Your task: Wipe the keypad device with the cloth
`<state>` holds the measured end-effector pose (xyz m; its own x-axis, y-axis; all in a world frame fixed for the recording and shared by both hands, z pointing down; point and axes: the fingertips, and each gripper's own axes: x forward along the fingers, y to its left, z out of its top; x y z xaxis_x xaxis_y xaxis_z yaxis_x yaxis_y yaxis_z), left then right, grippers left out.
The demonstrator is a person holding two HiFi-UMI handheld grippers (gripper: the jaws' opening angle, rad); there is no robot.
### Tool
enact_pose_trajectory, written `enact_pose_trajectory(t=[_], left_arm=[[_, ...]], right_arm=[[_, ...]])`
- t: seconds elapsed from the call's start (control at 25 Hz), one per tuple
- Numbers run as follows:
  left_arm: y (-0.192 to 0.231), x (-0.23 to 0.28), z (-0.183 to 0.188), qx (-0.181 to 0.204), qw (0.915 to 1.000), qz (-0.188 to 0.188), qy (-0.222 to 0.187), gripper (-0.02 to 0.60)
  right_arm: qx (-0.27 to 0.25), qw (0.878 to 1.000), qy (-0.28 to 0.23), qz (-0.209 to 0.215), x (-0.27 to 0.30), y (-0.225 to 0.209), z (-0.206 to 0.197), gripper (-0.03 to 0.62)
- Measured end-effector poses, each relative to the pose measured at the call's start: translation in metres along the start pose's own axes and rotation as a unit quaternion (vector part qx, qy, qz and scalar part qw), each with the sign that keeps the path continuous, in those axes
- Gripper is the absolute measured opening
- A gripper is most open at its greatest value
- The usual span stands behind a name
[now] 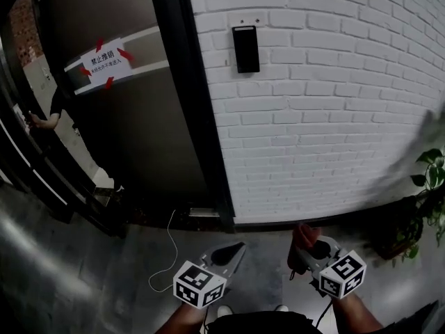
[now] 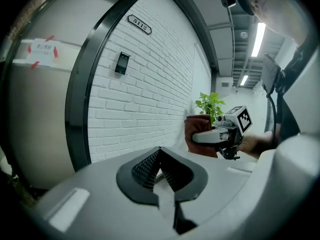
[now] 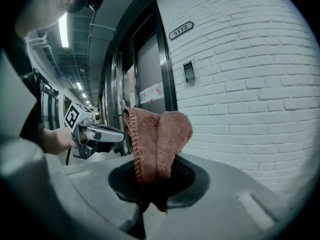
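A white brick wall (image 1: 334, 103) is seen across the head view from 12 to 3 o'clock, bounded on its left by a dark door frame (image 1: 198, 103). A dark door (image 1: 132, 131) is set beyond the frame towards 10 o'clock, and a white paper notice (image 1: 104, 62) is fixed to it with red tape. A grey floor (image 1: 83, 270) is spread along the bottom, and a thin white cable (image 1: 167, 249) is trailed over it near 7 o'clock. A potted plant (image 1: 431, 186) is placed at 4 o'clock against the wall. At 6 o'clock the two grippers are held side by side, low and well apart from the wall. The left gripper (image 2: 159, 151) is shown with its jaws brought together on nothing. The right gripper (image 3: 155, 169) is clamped on a reddish-brown cloth (image 3: 157, 139), which is bunched above the jaws. The black keypad device (image 1: 246, 49) is mounted on the brick at 12 o'clock, just beside the frame and untouched. A number plate (image 2: 139, 25) is fixed above it.
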<state>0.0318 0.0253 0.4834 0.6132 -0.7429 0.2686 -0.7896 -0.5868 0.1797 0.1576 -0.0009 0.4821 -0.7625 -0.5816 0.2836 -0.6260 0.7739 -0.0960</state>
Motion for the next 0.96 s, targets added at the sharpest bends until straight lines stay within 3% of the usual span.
enact_pose_trajectory(t=[0.4,0.96], left_arm=[[0.028,-0.017,0.0,0.006,0.9999,-0.013,-0.003,0.017],[0.03,-0.028,-0.004,0.004,0.9999,-0.014,-0.006,0.017]], right_arm=[[-0.001,0.999,-0.009,-0.038,0.006,0.018,0.006,0.051],[0.014,0.999,0.005,-0.044,0.004,0.032,0.001,0.051]])
